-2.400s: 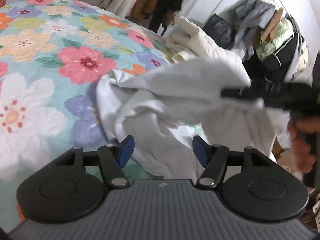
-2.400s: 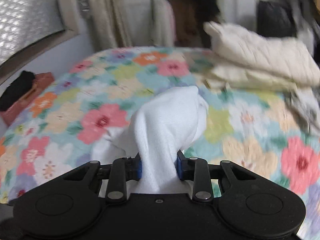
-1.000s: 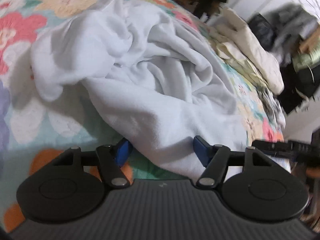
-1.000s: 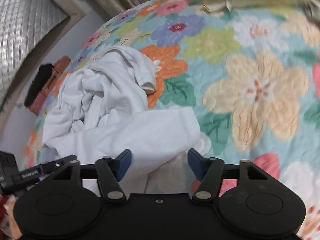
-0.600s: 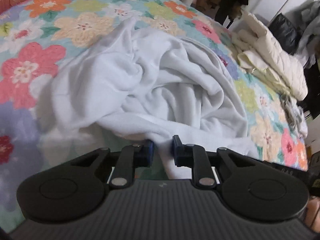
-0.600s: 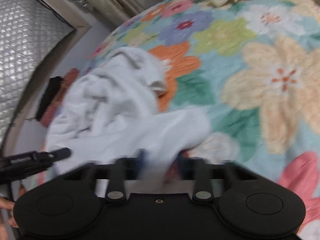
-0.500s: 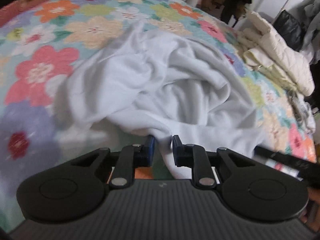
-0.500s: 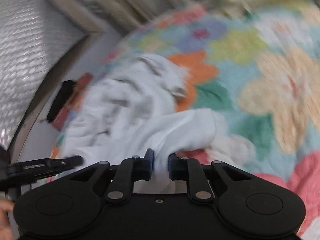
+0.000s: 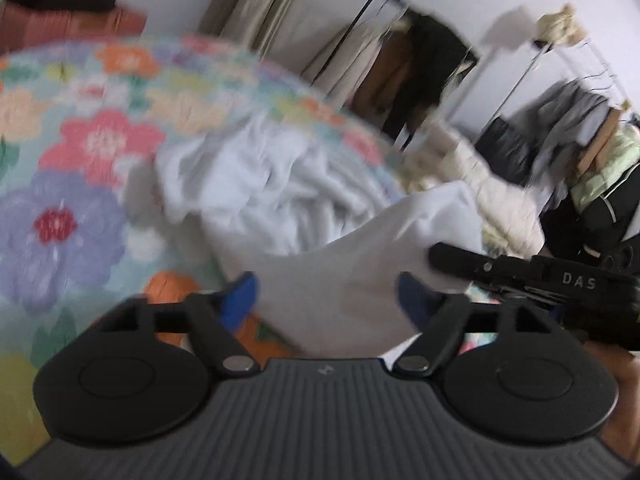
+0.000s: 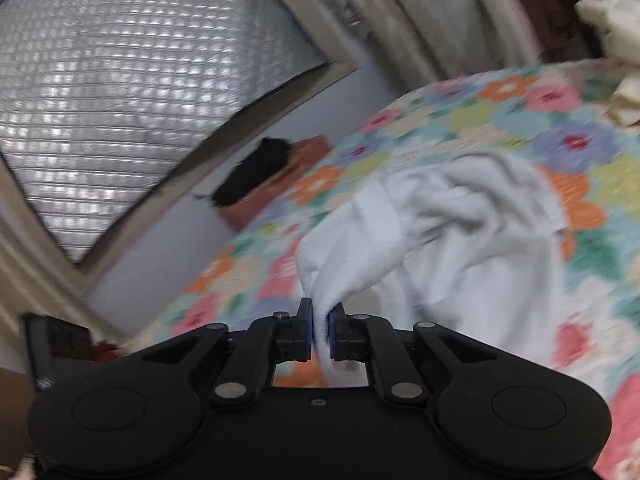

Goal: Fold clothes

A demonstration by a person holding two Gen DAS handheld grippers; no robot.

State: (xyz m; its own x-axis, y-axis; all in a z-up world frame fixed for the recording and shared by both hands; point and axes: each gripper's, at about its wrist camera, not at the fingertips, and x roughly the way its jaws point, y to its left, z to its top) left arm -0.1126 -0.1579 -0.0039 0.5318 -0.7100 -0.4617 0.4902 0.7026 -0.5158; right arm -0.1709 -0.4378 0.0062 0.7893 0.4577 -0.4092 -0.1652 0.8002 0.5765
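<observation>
No fold shows yet: the white garment (image 10: pixel 460 216) lies crumpled mid-frame on the flowered bedspread (image 10: pixel 520 112). The right gripper (image 10: pixel 319 334) pinches its edge. The left gripper (image 9: pixel 326 300), jaws just opened wide, has cloth loose between them.

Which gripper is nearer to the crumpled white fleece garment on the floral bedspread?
Right. The right gripper is shut on a fold of the white fleece garment; the left gripper stands open, cloth between its fingers, unpinched.

Left wrist view looks low across the floral bedspread (image 9: pixel 92 148) toward the clothes rack (image 9: pixel 580 92); right wrist view faces the foil-covered window (image 10: pixel 132 92). Both sit close over the white garment (image 9: pixel 288 184), shared.
</observation>
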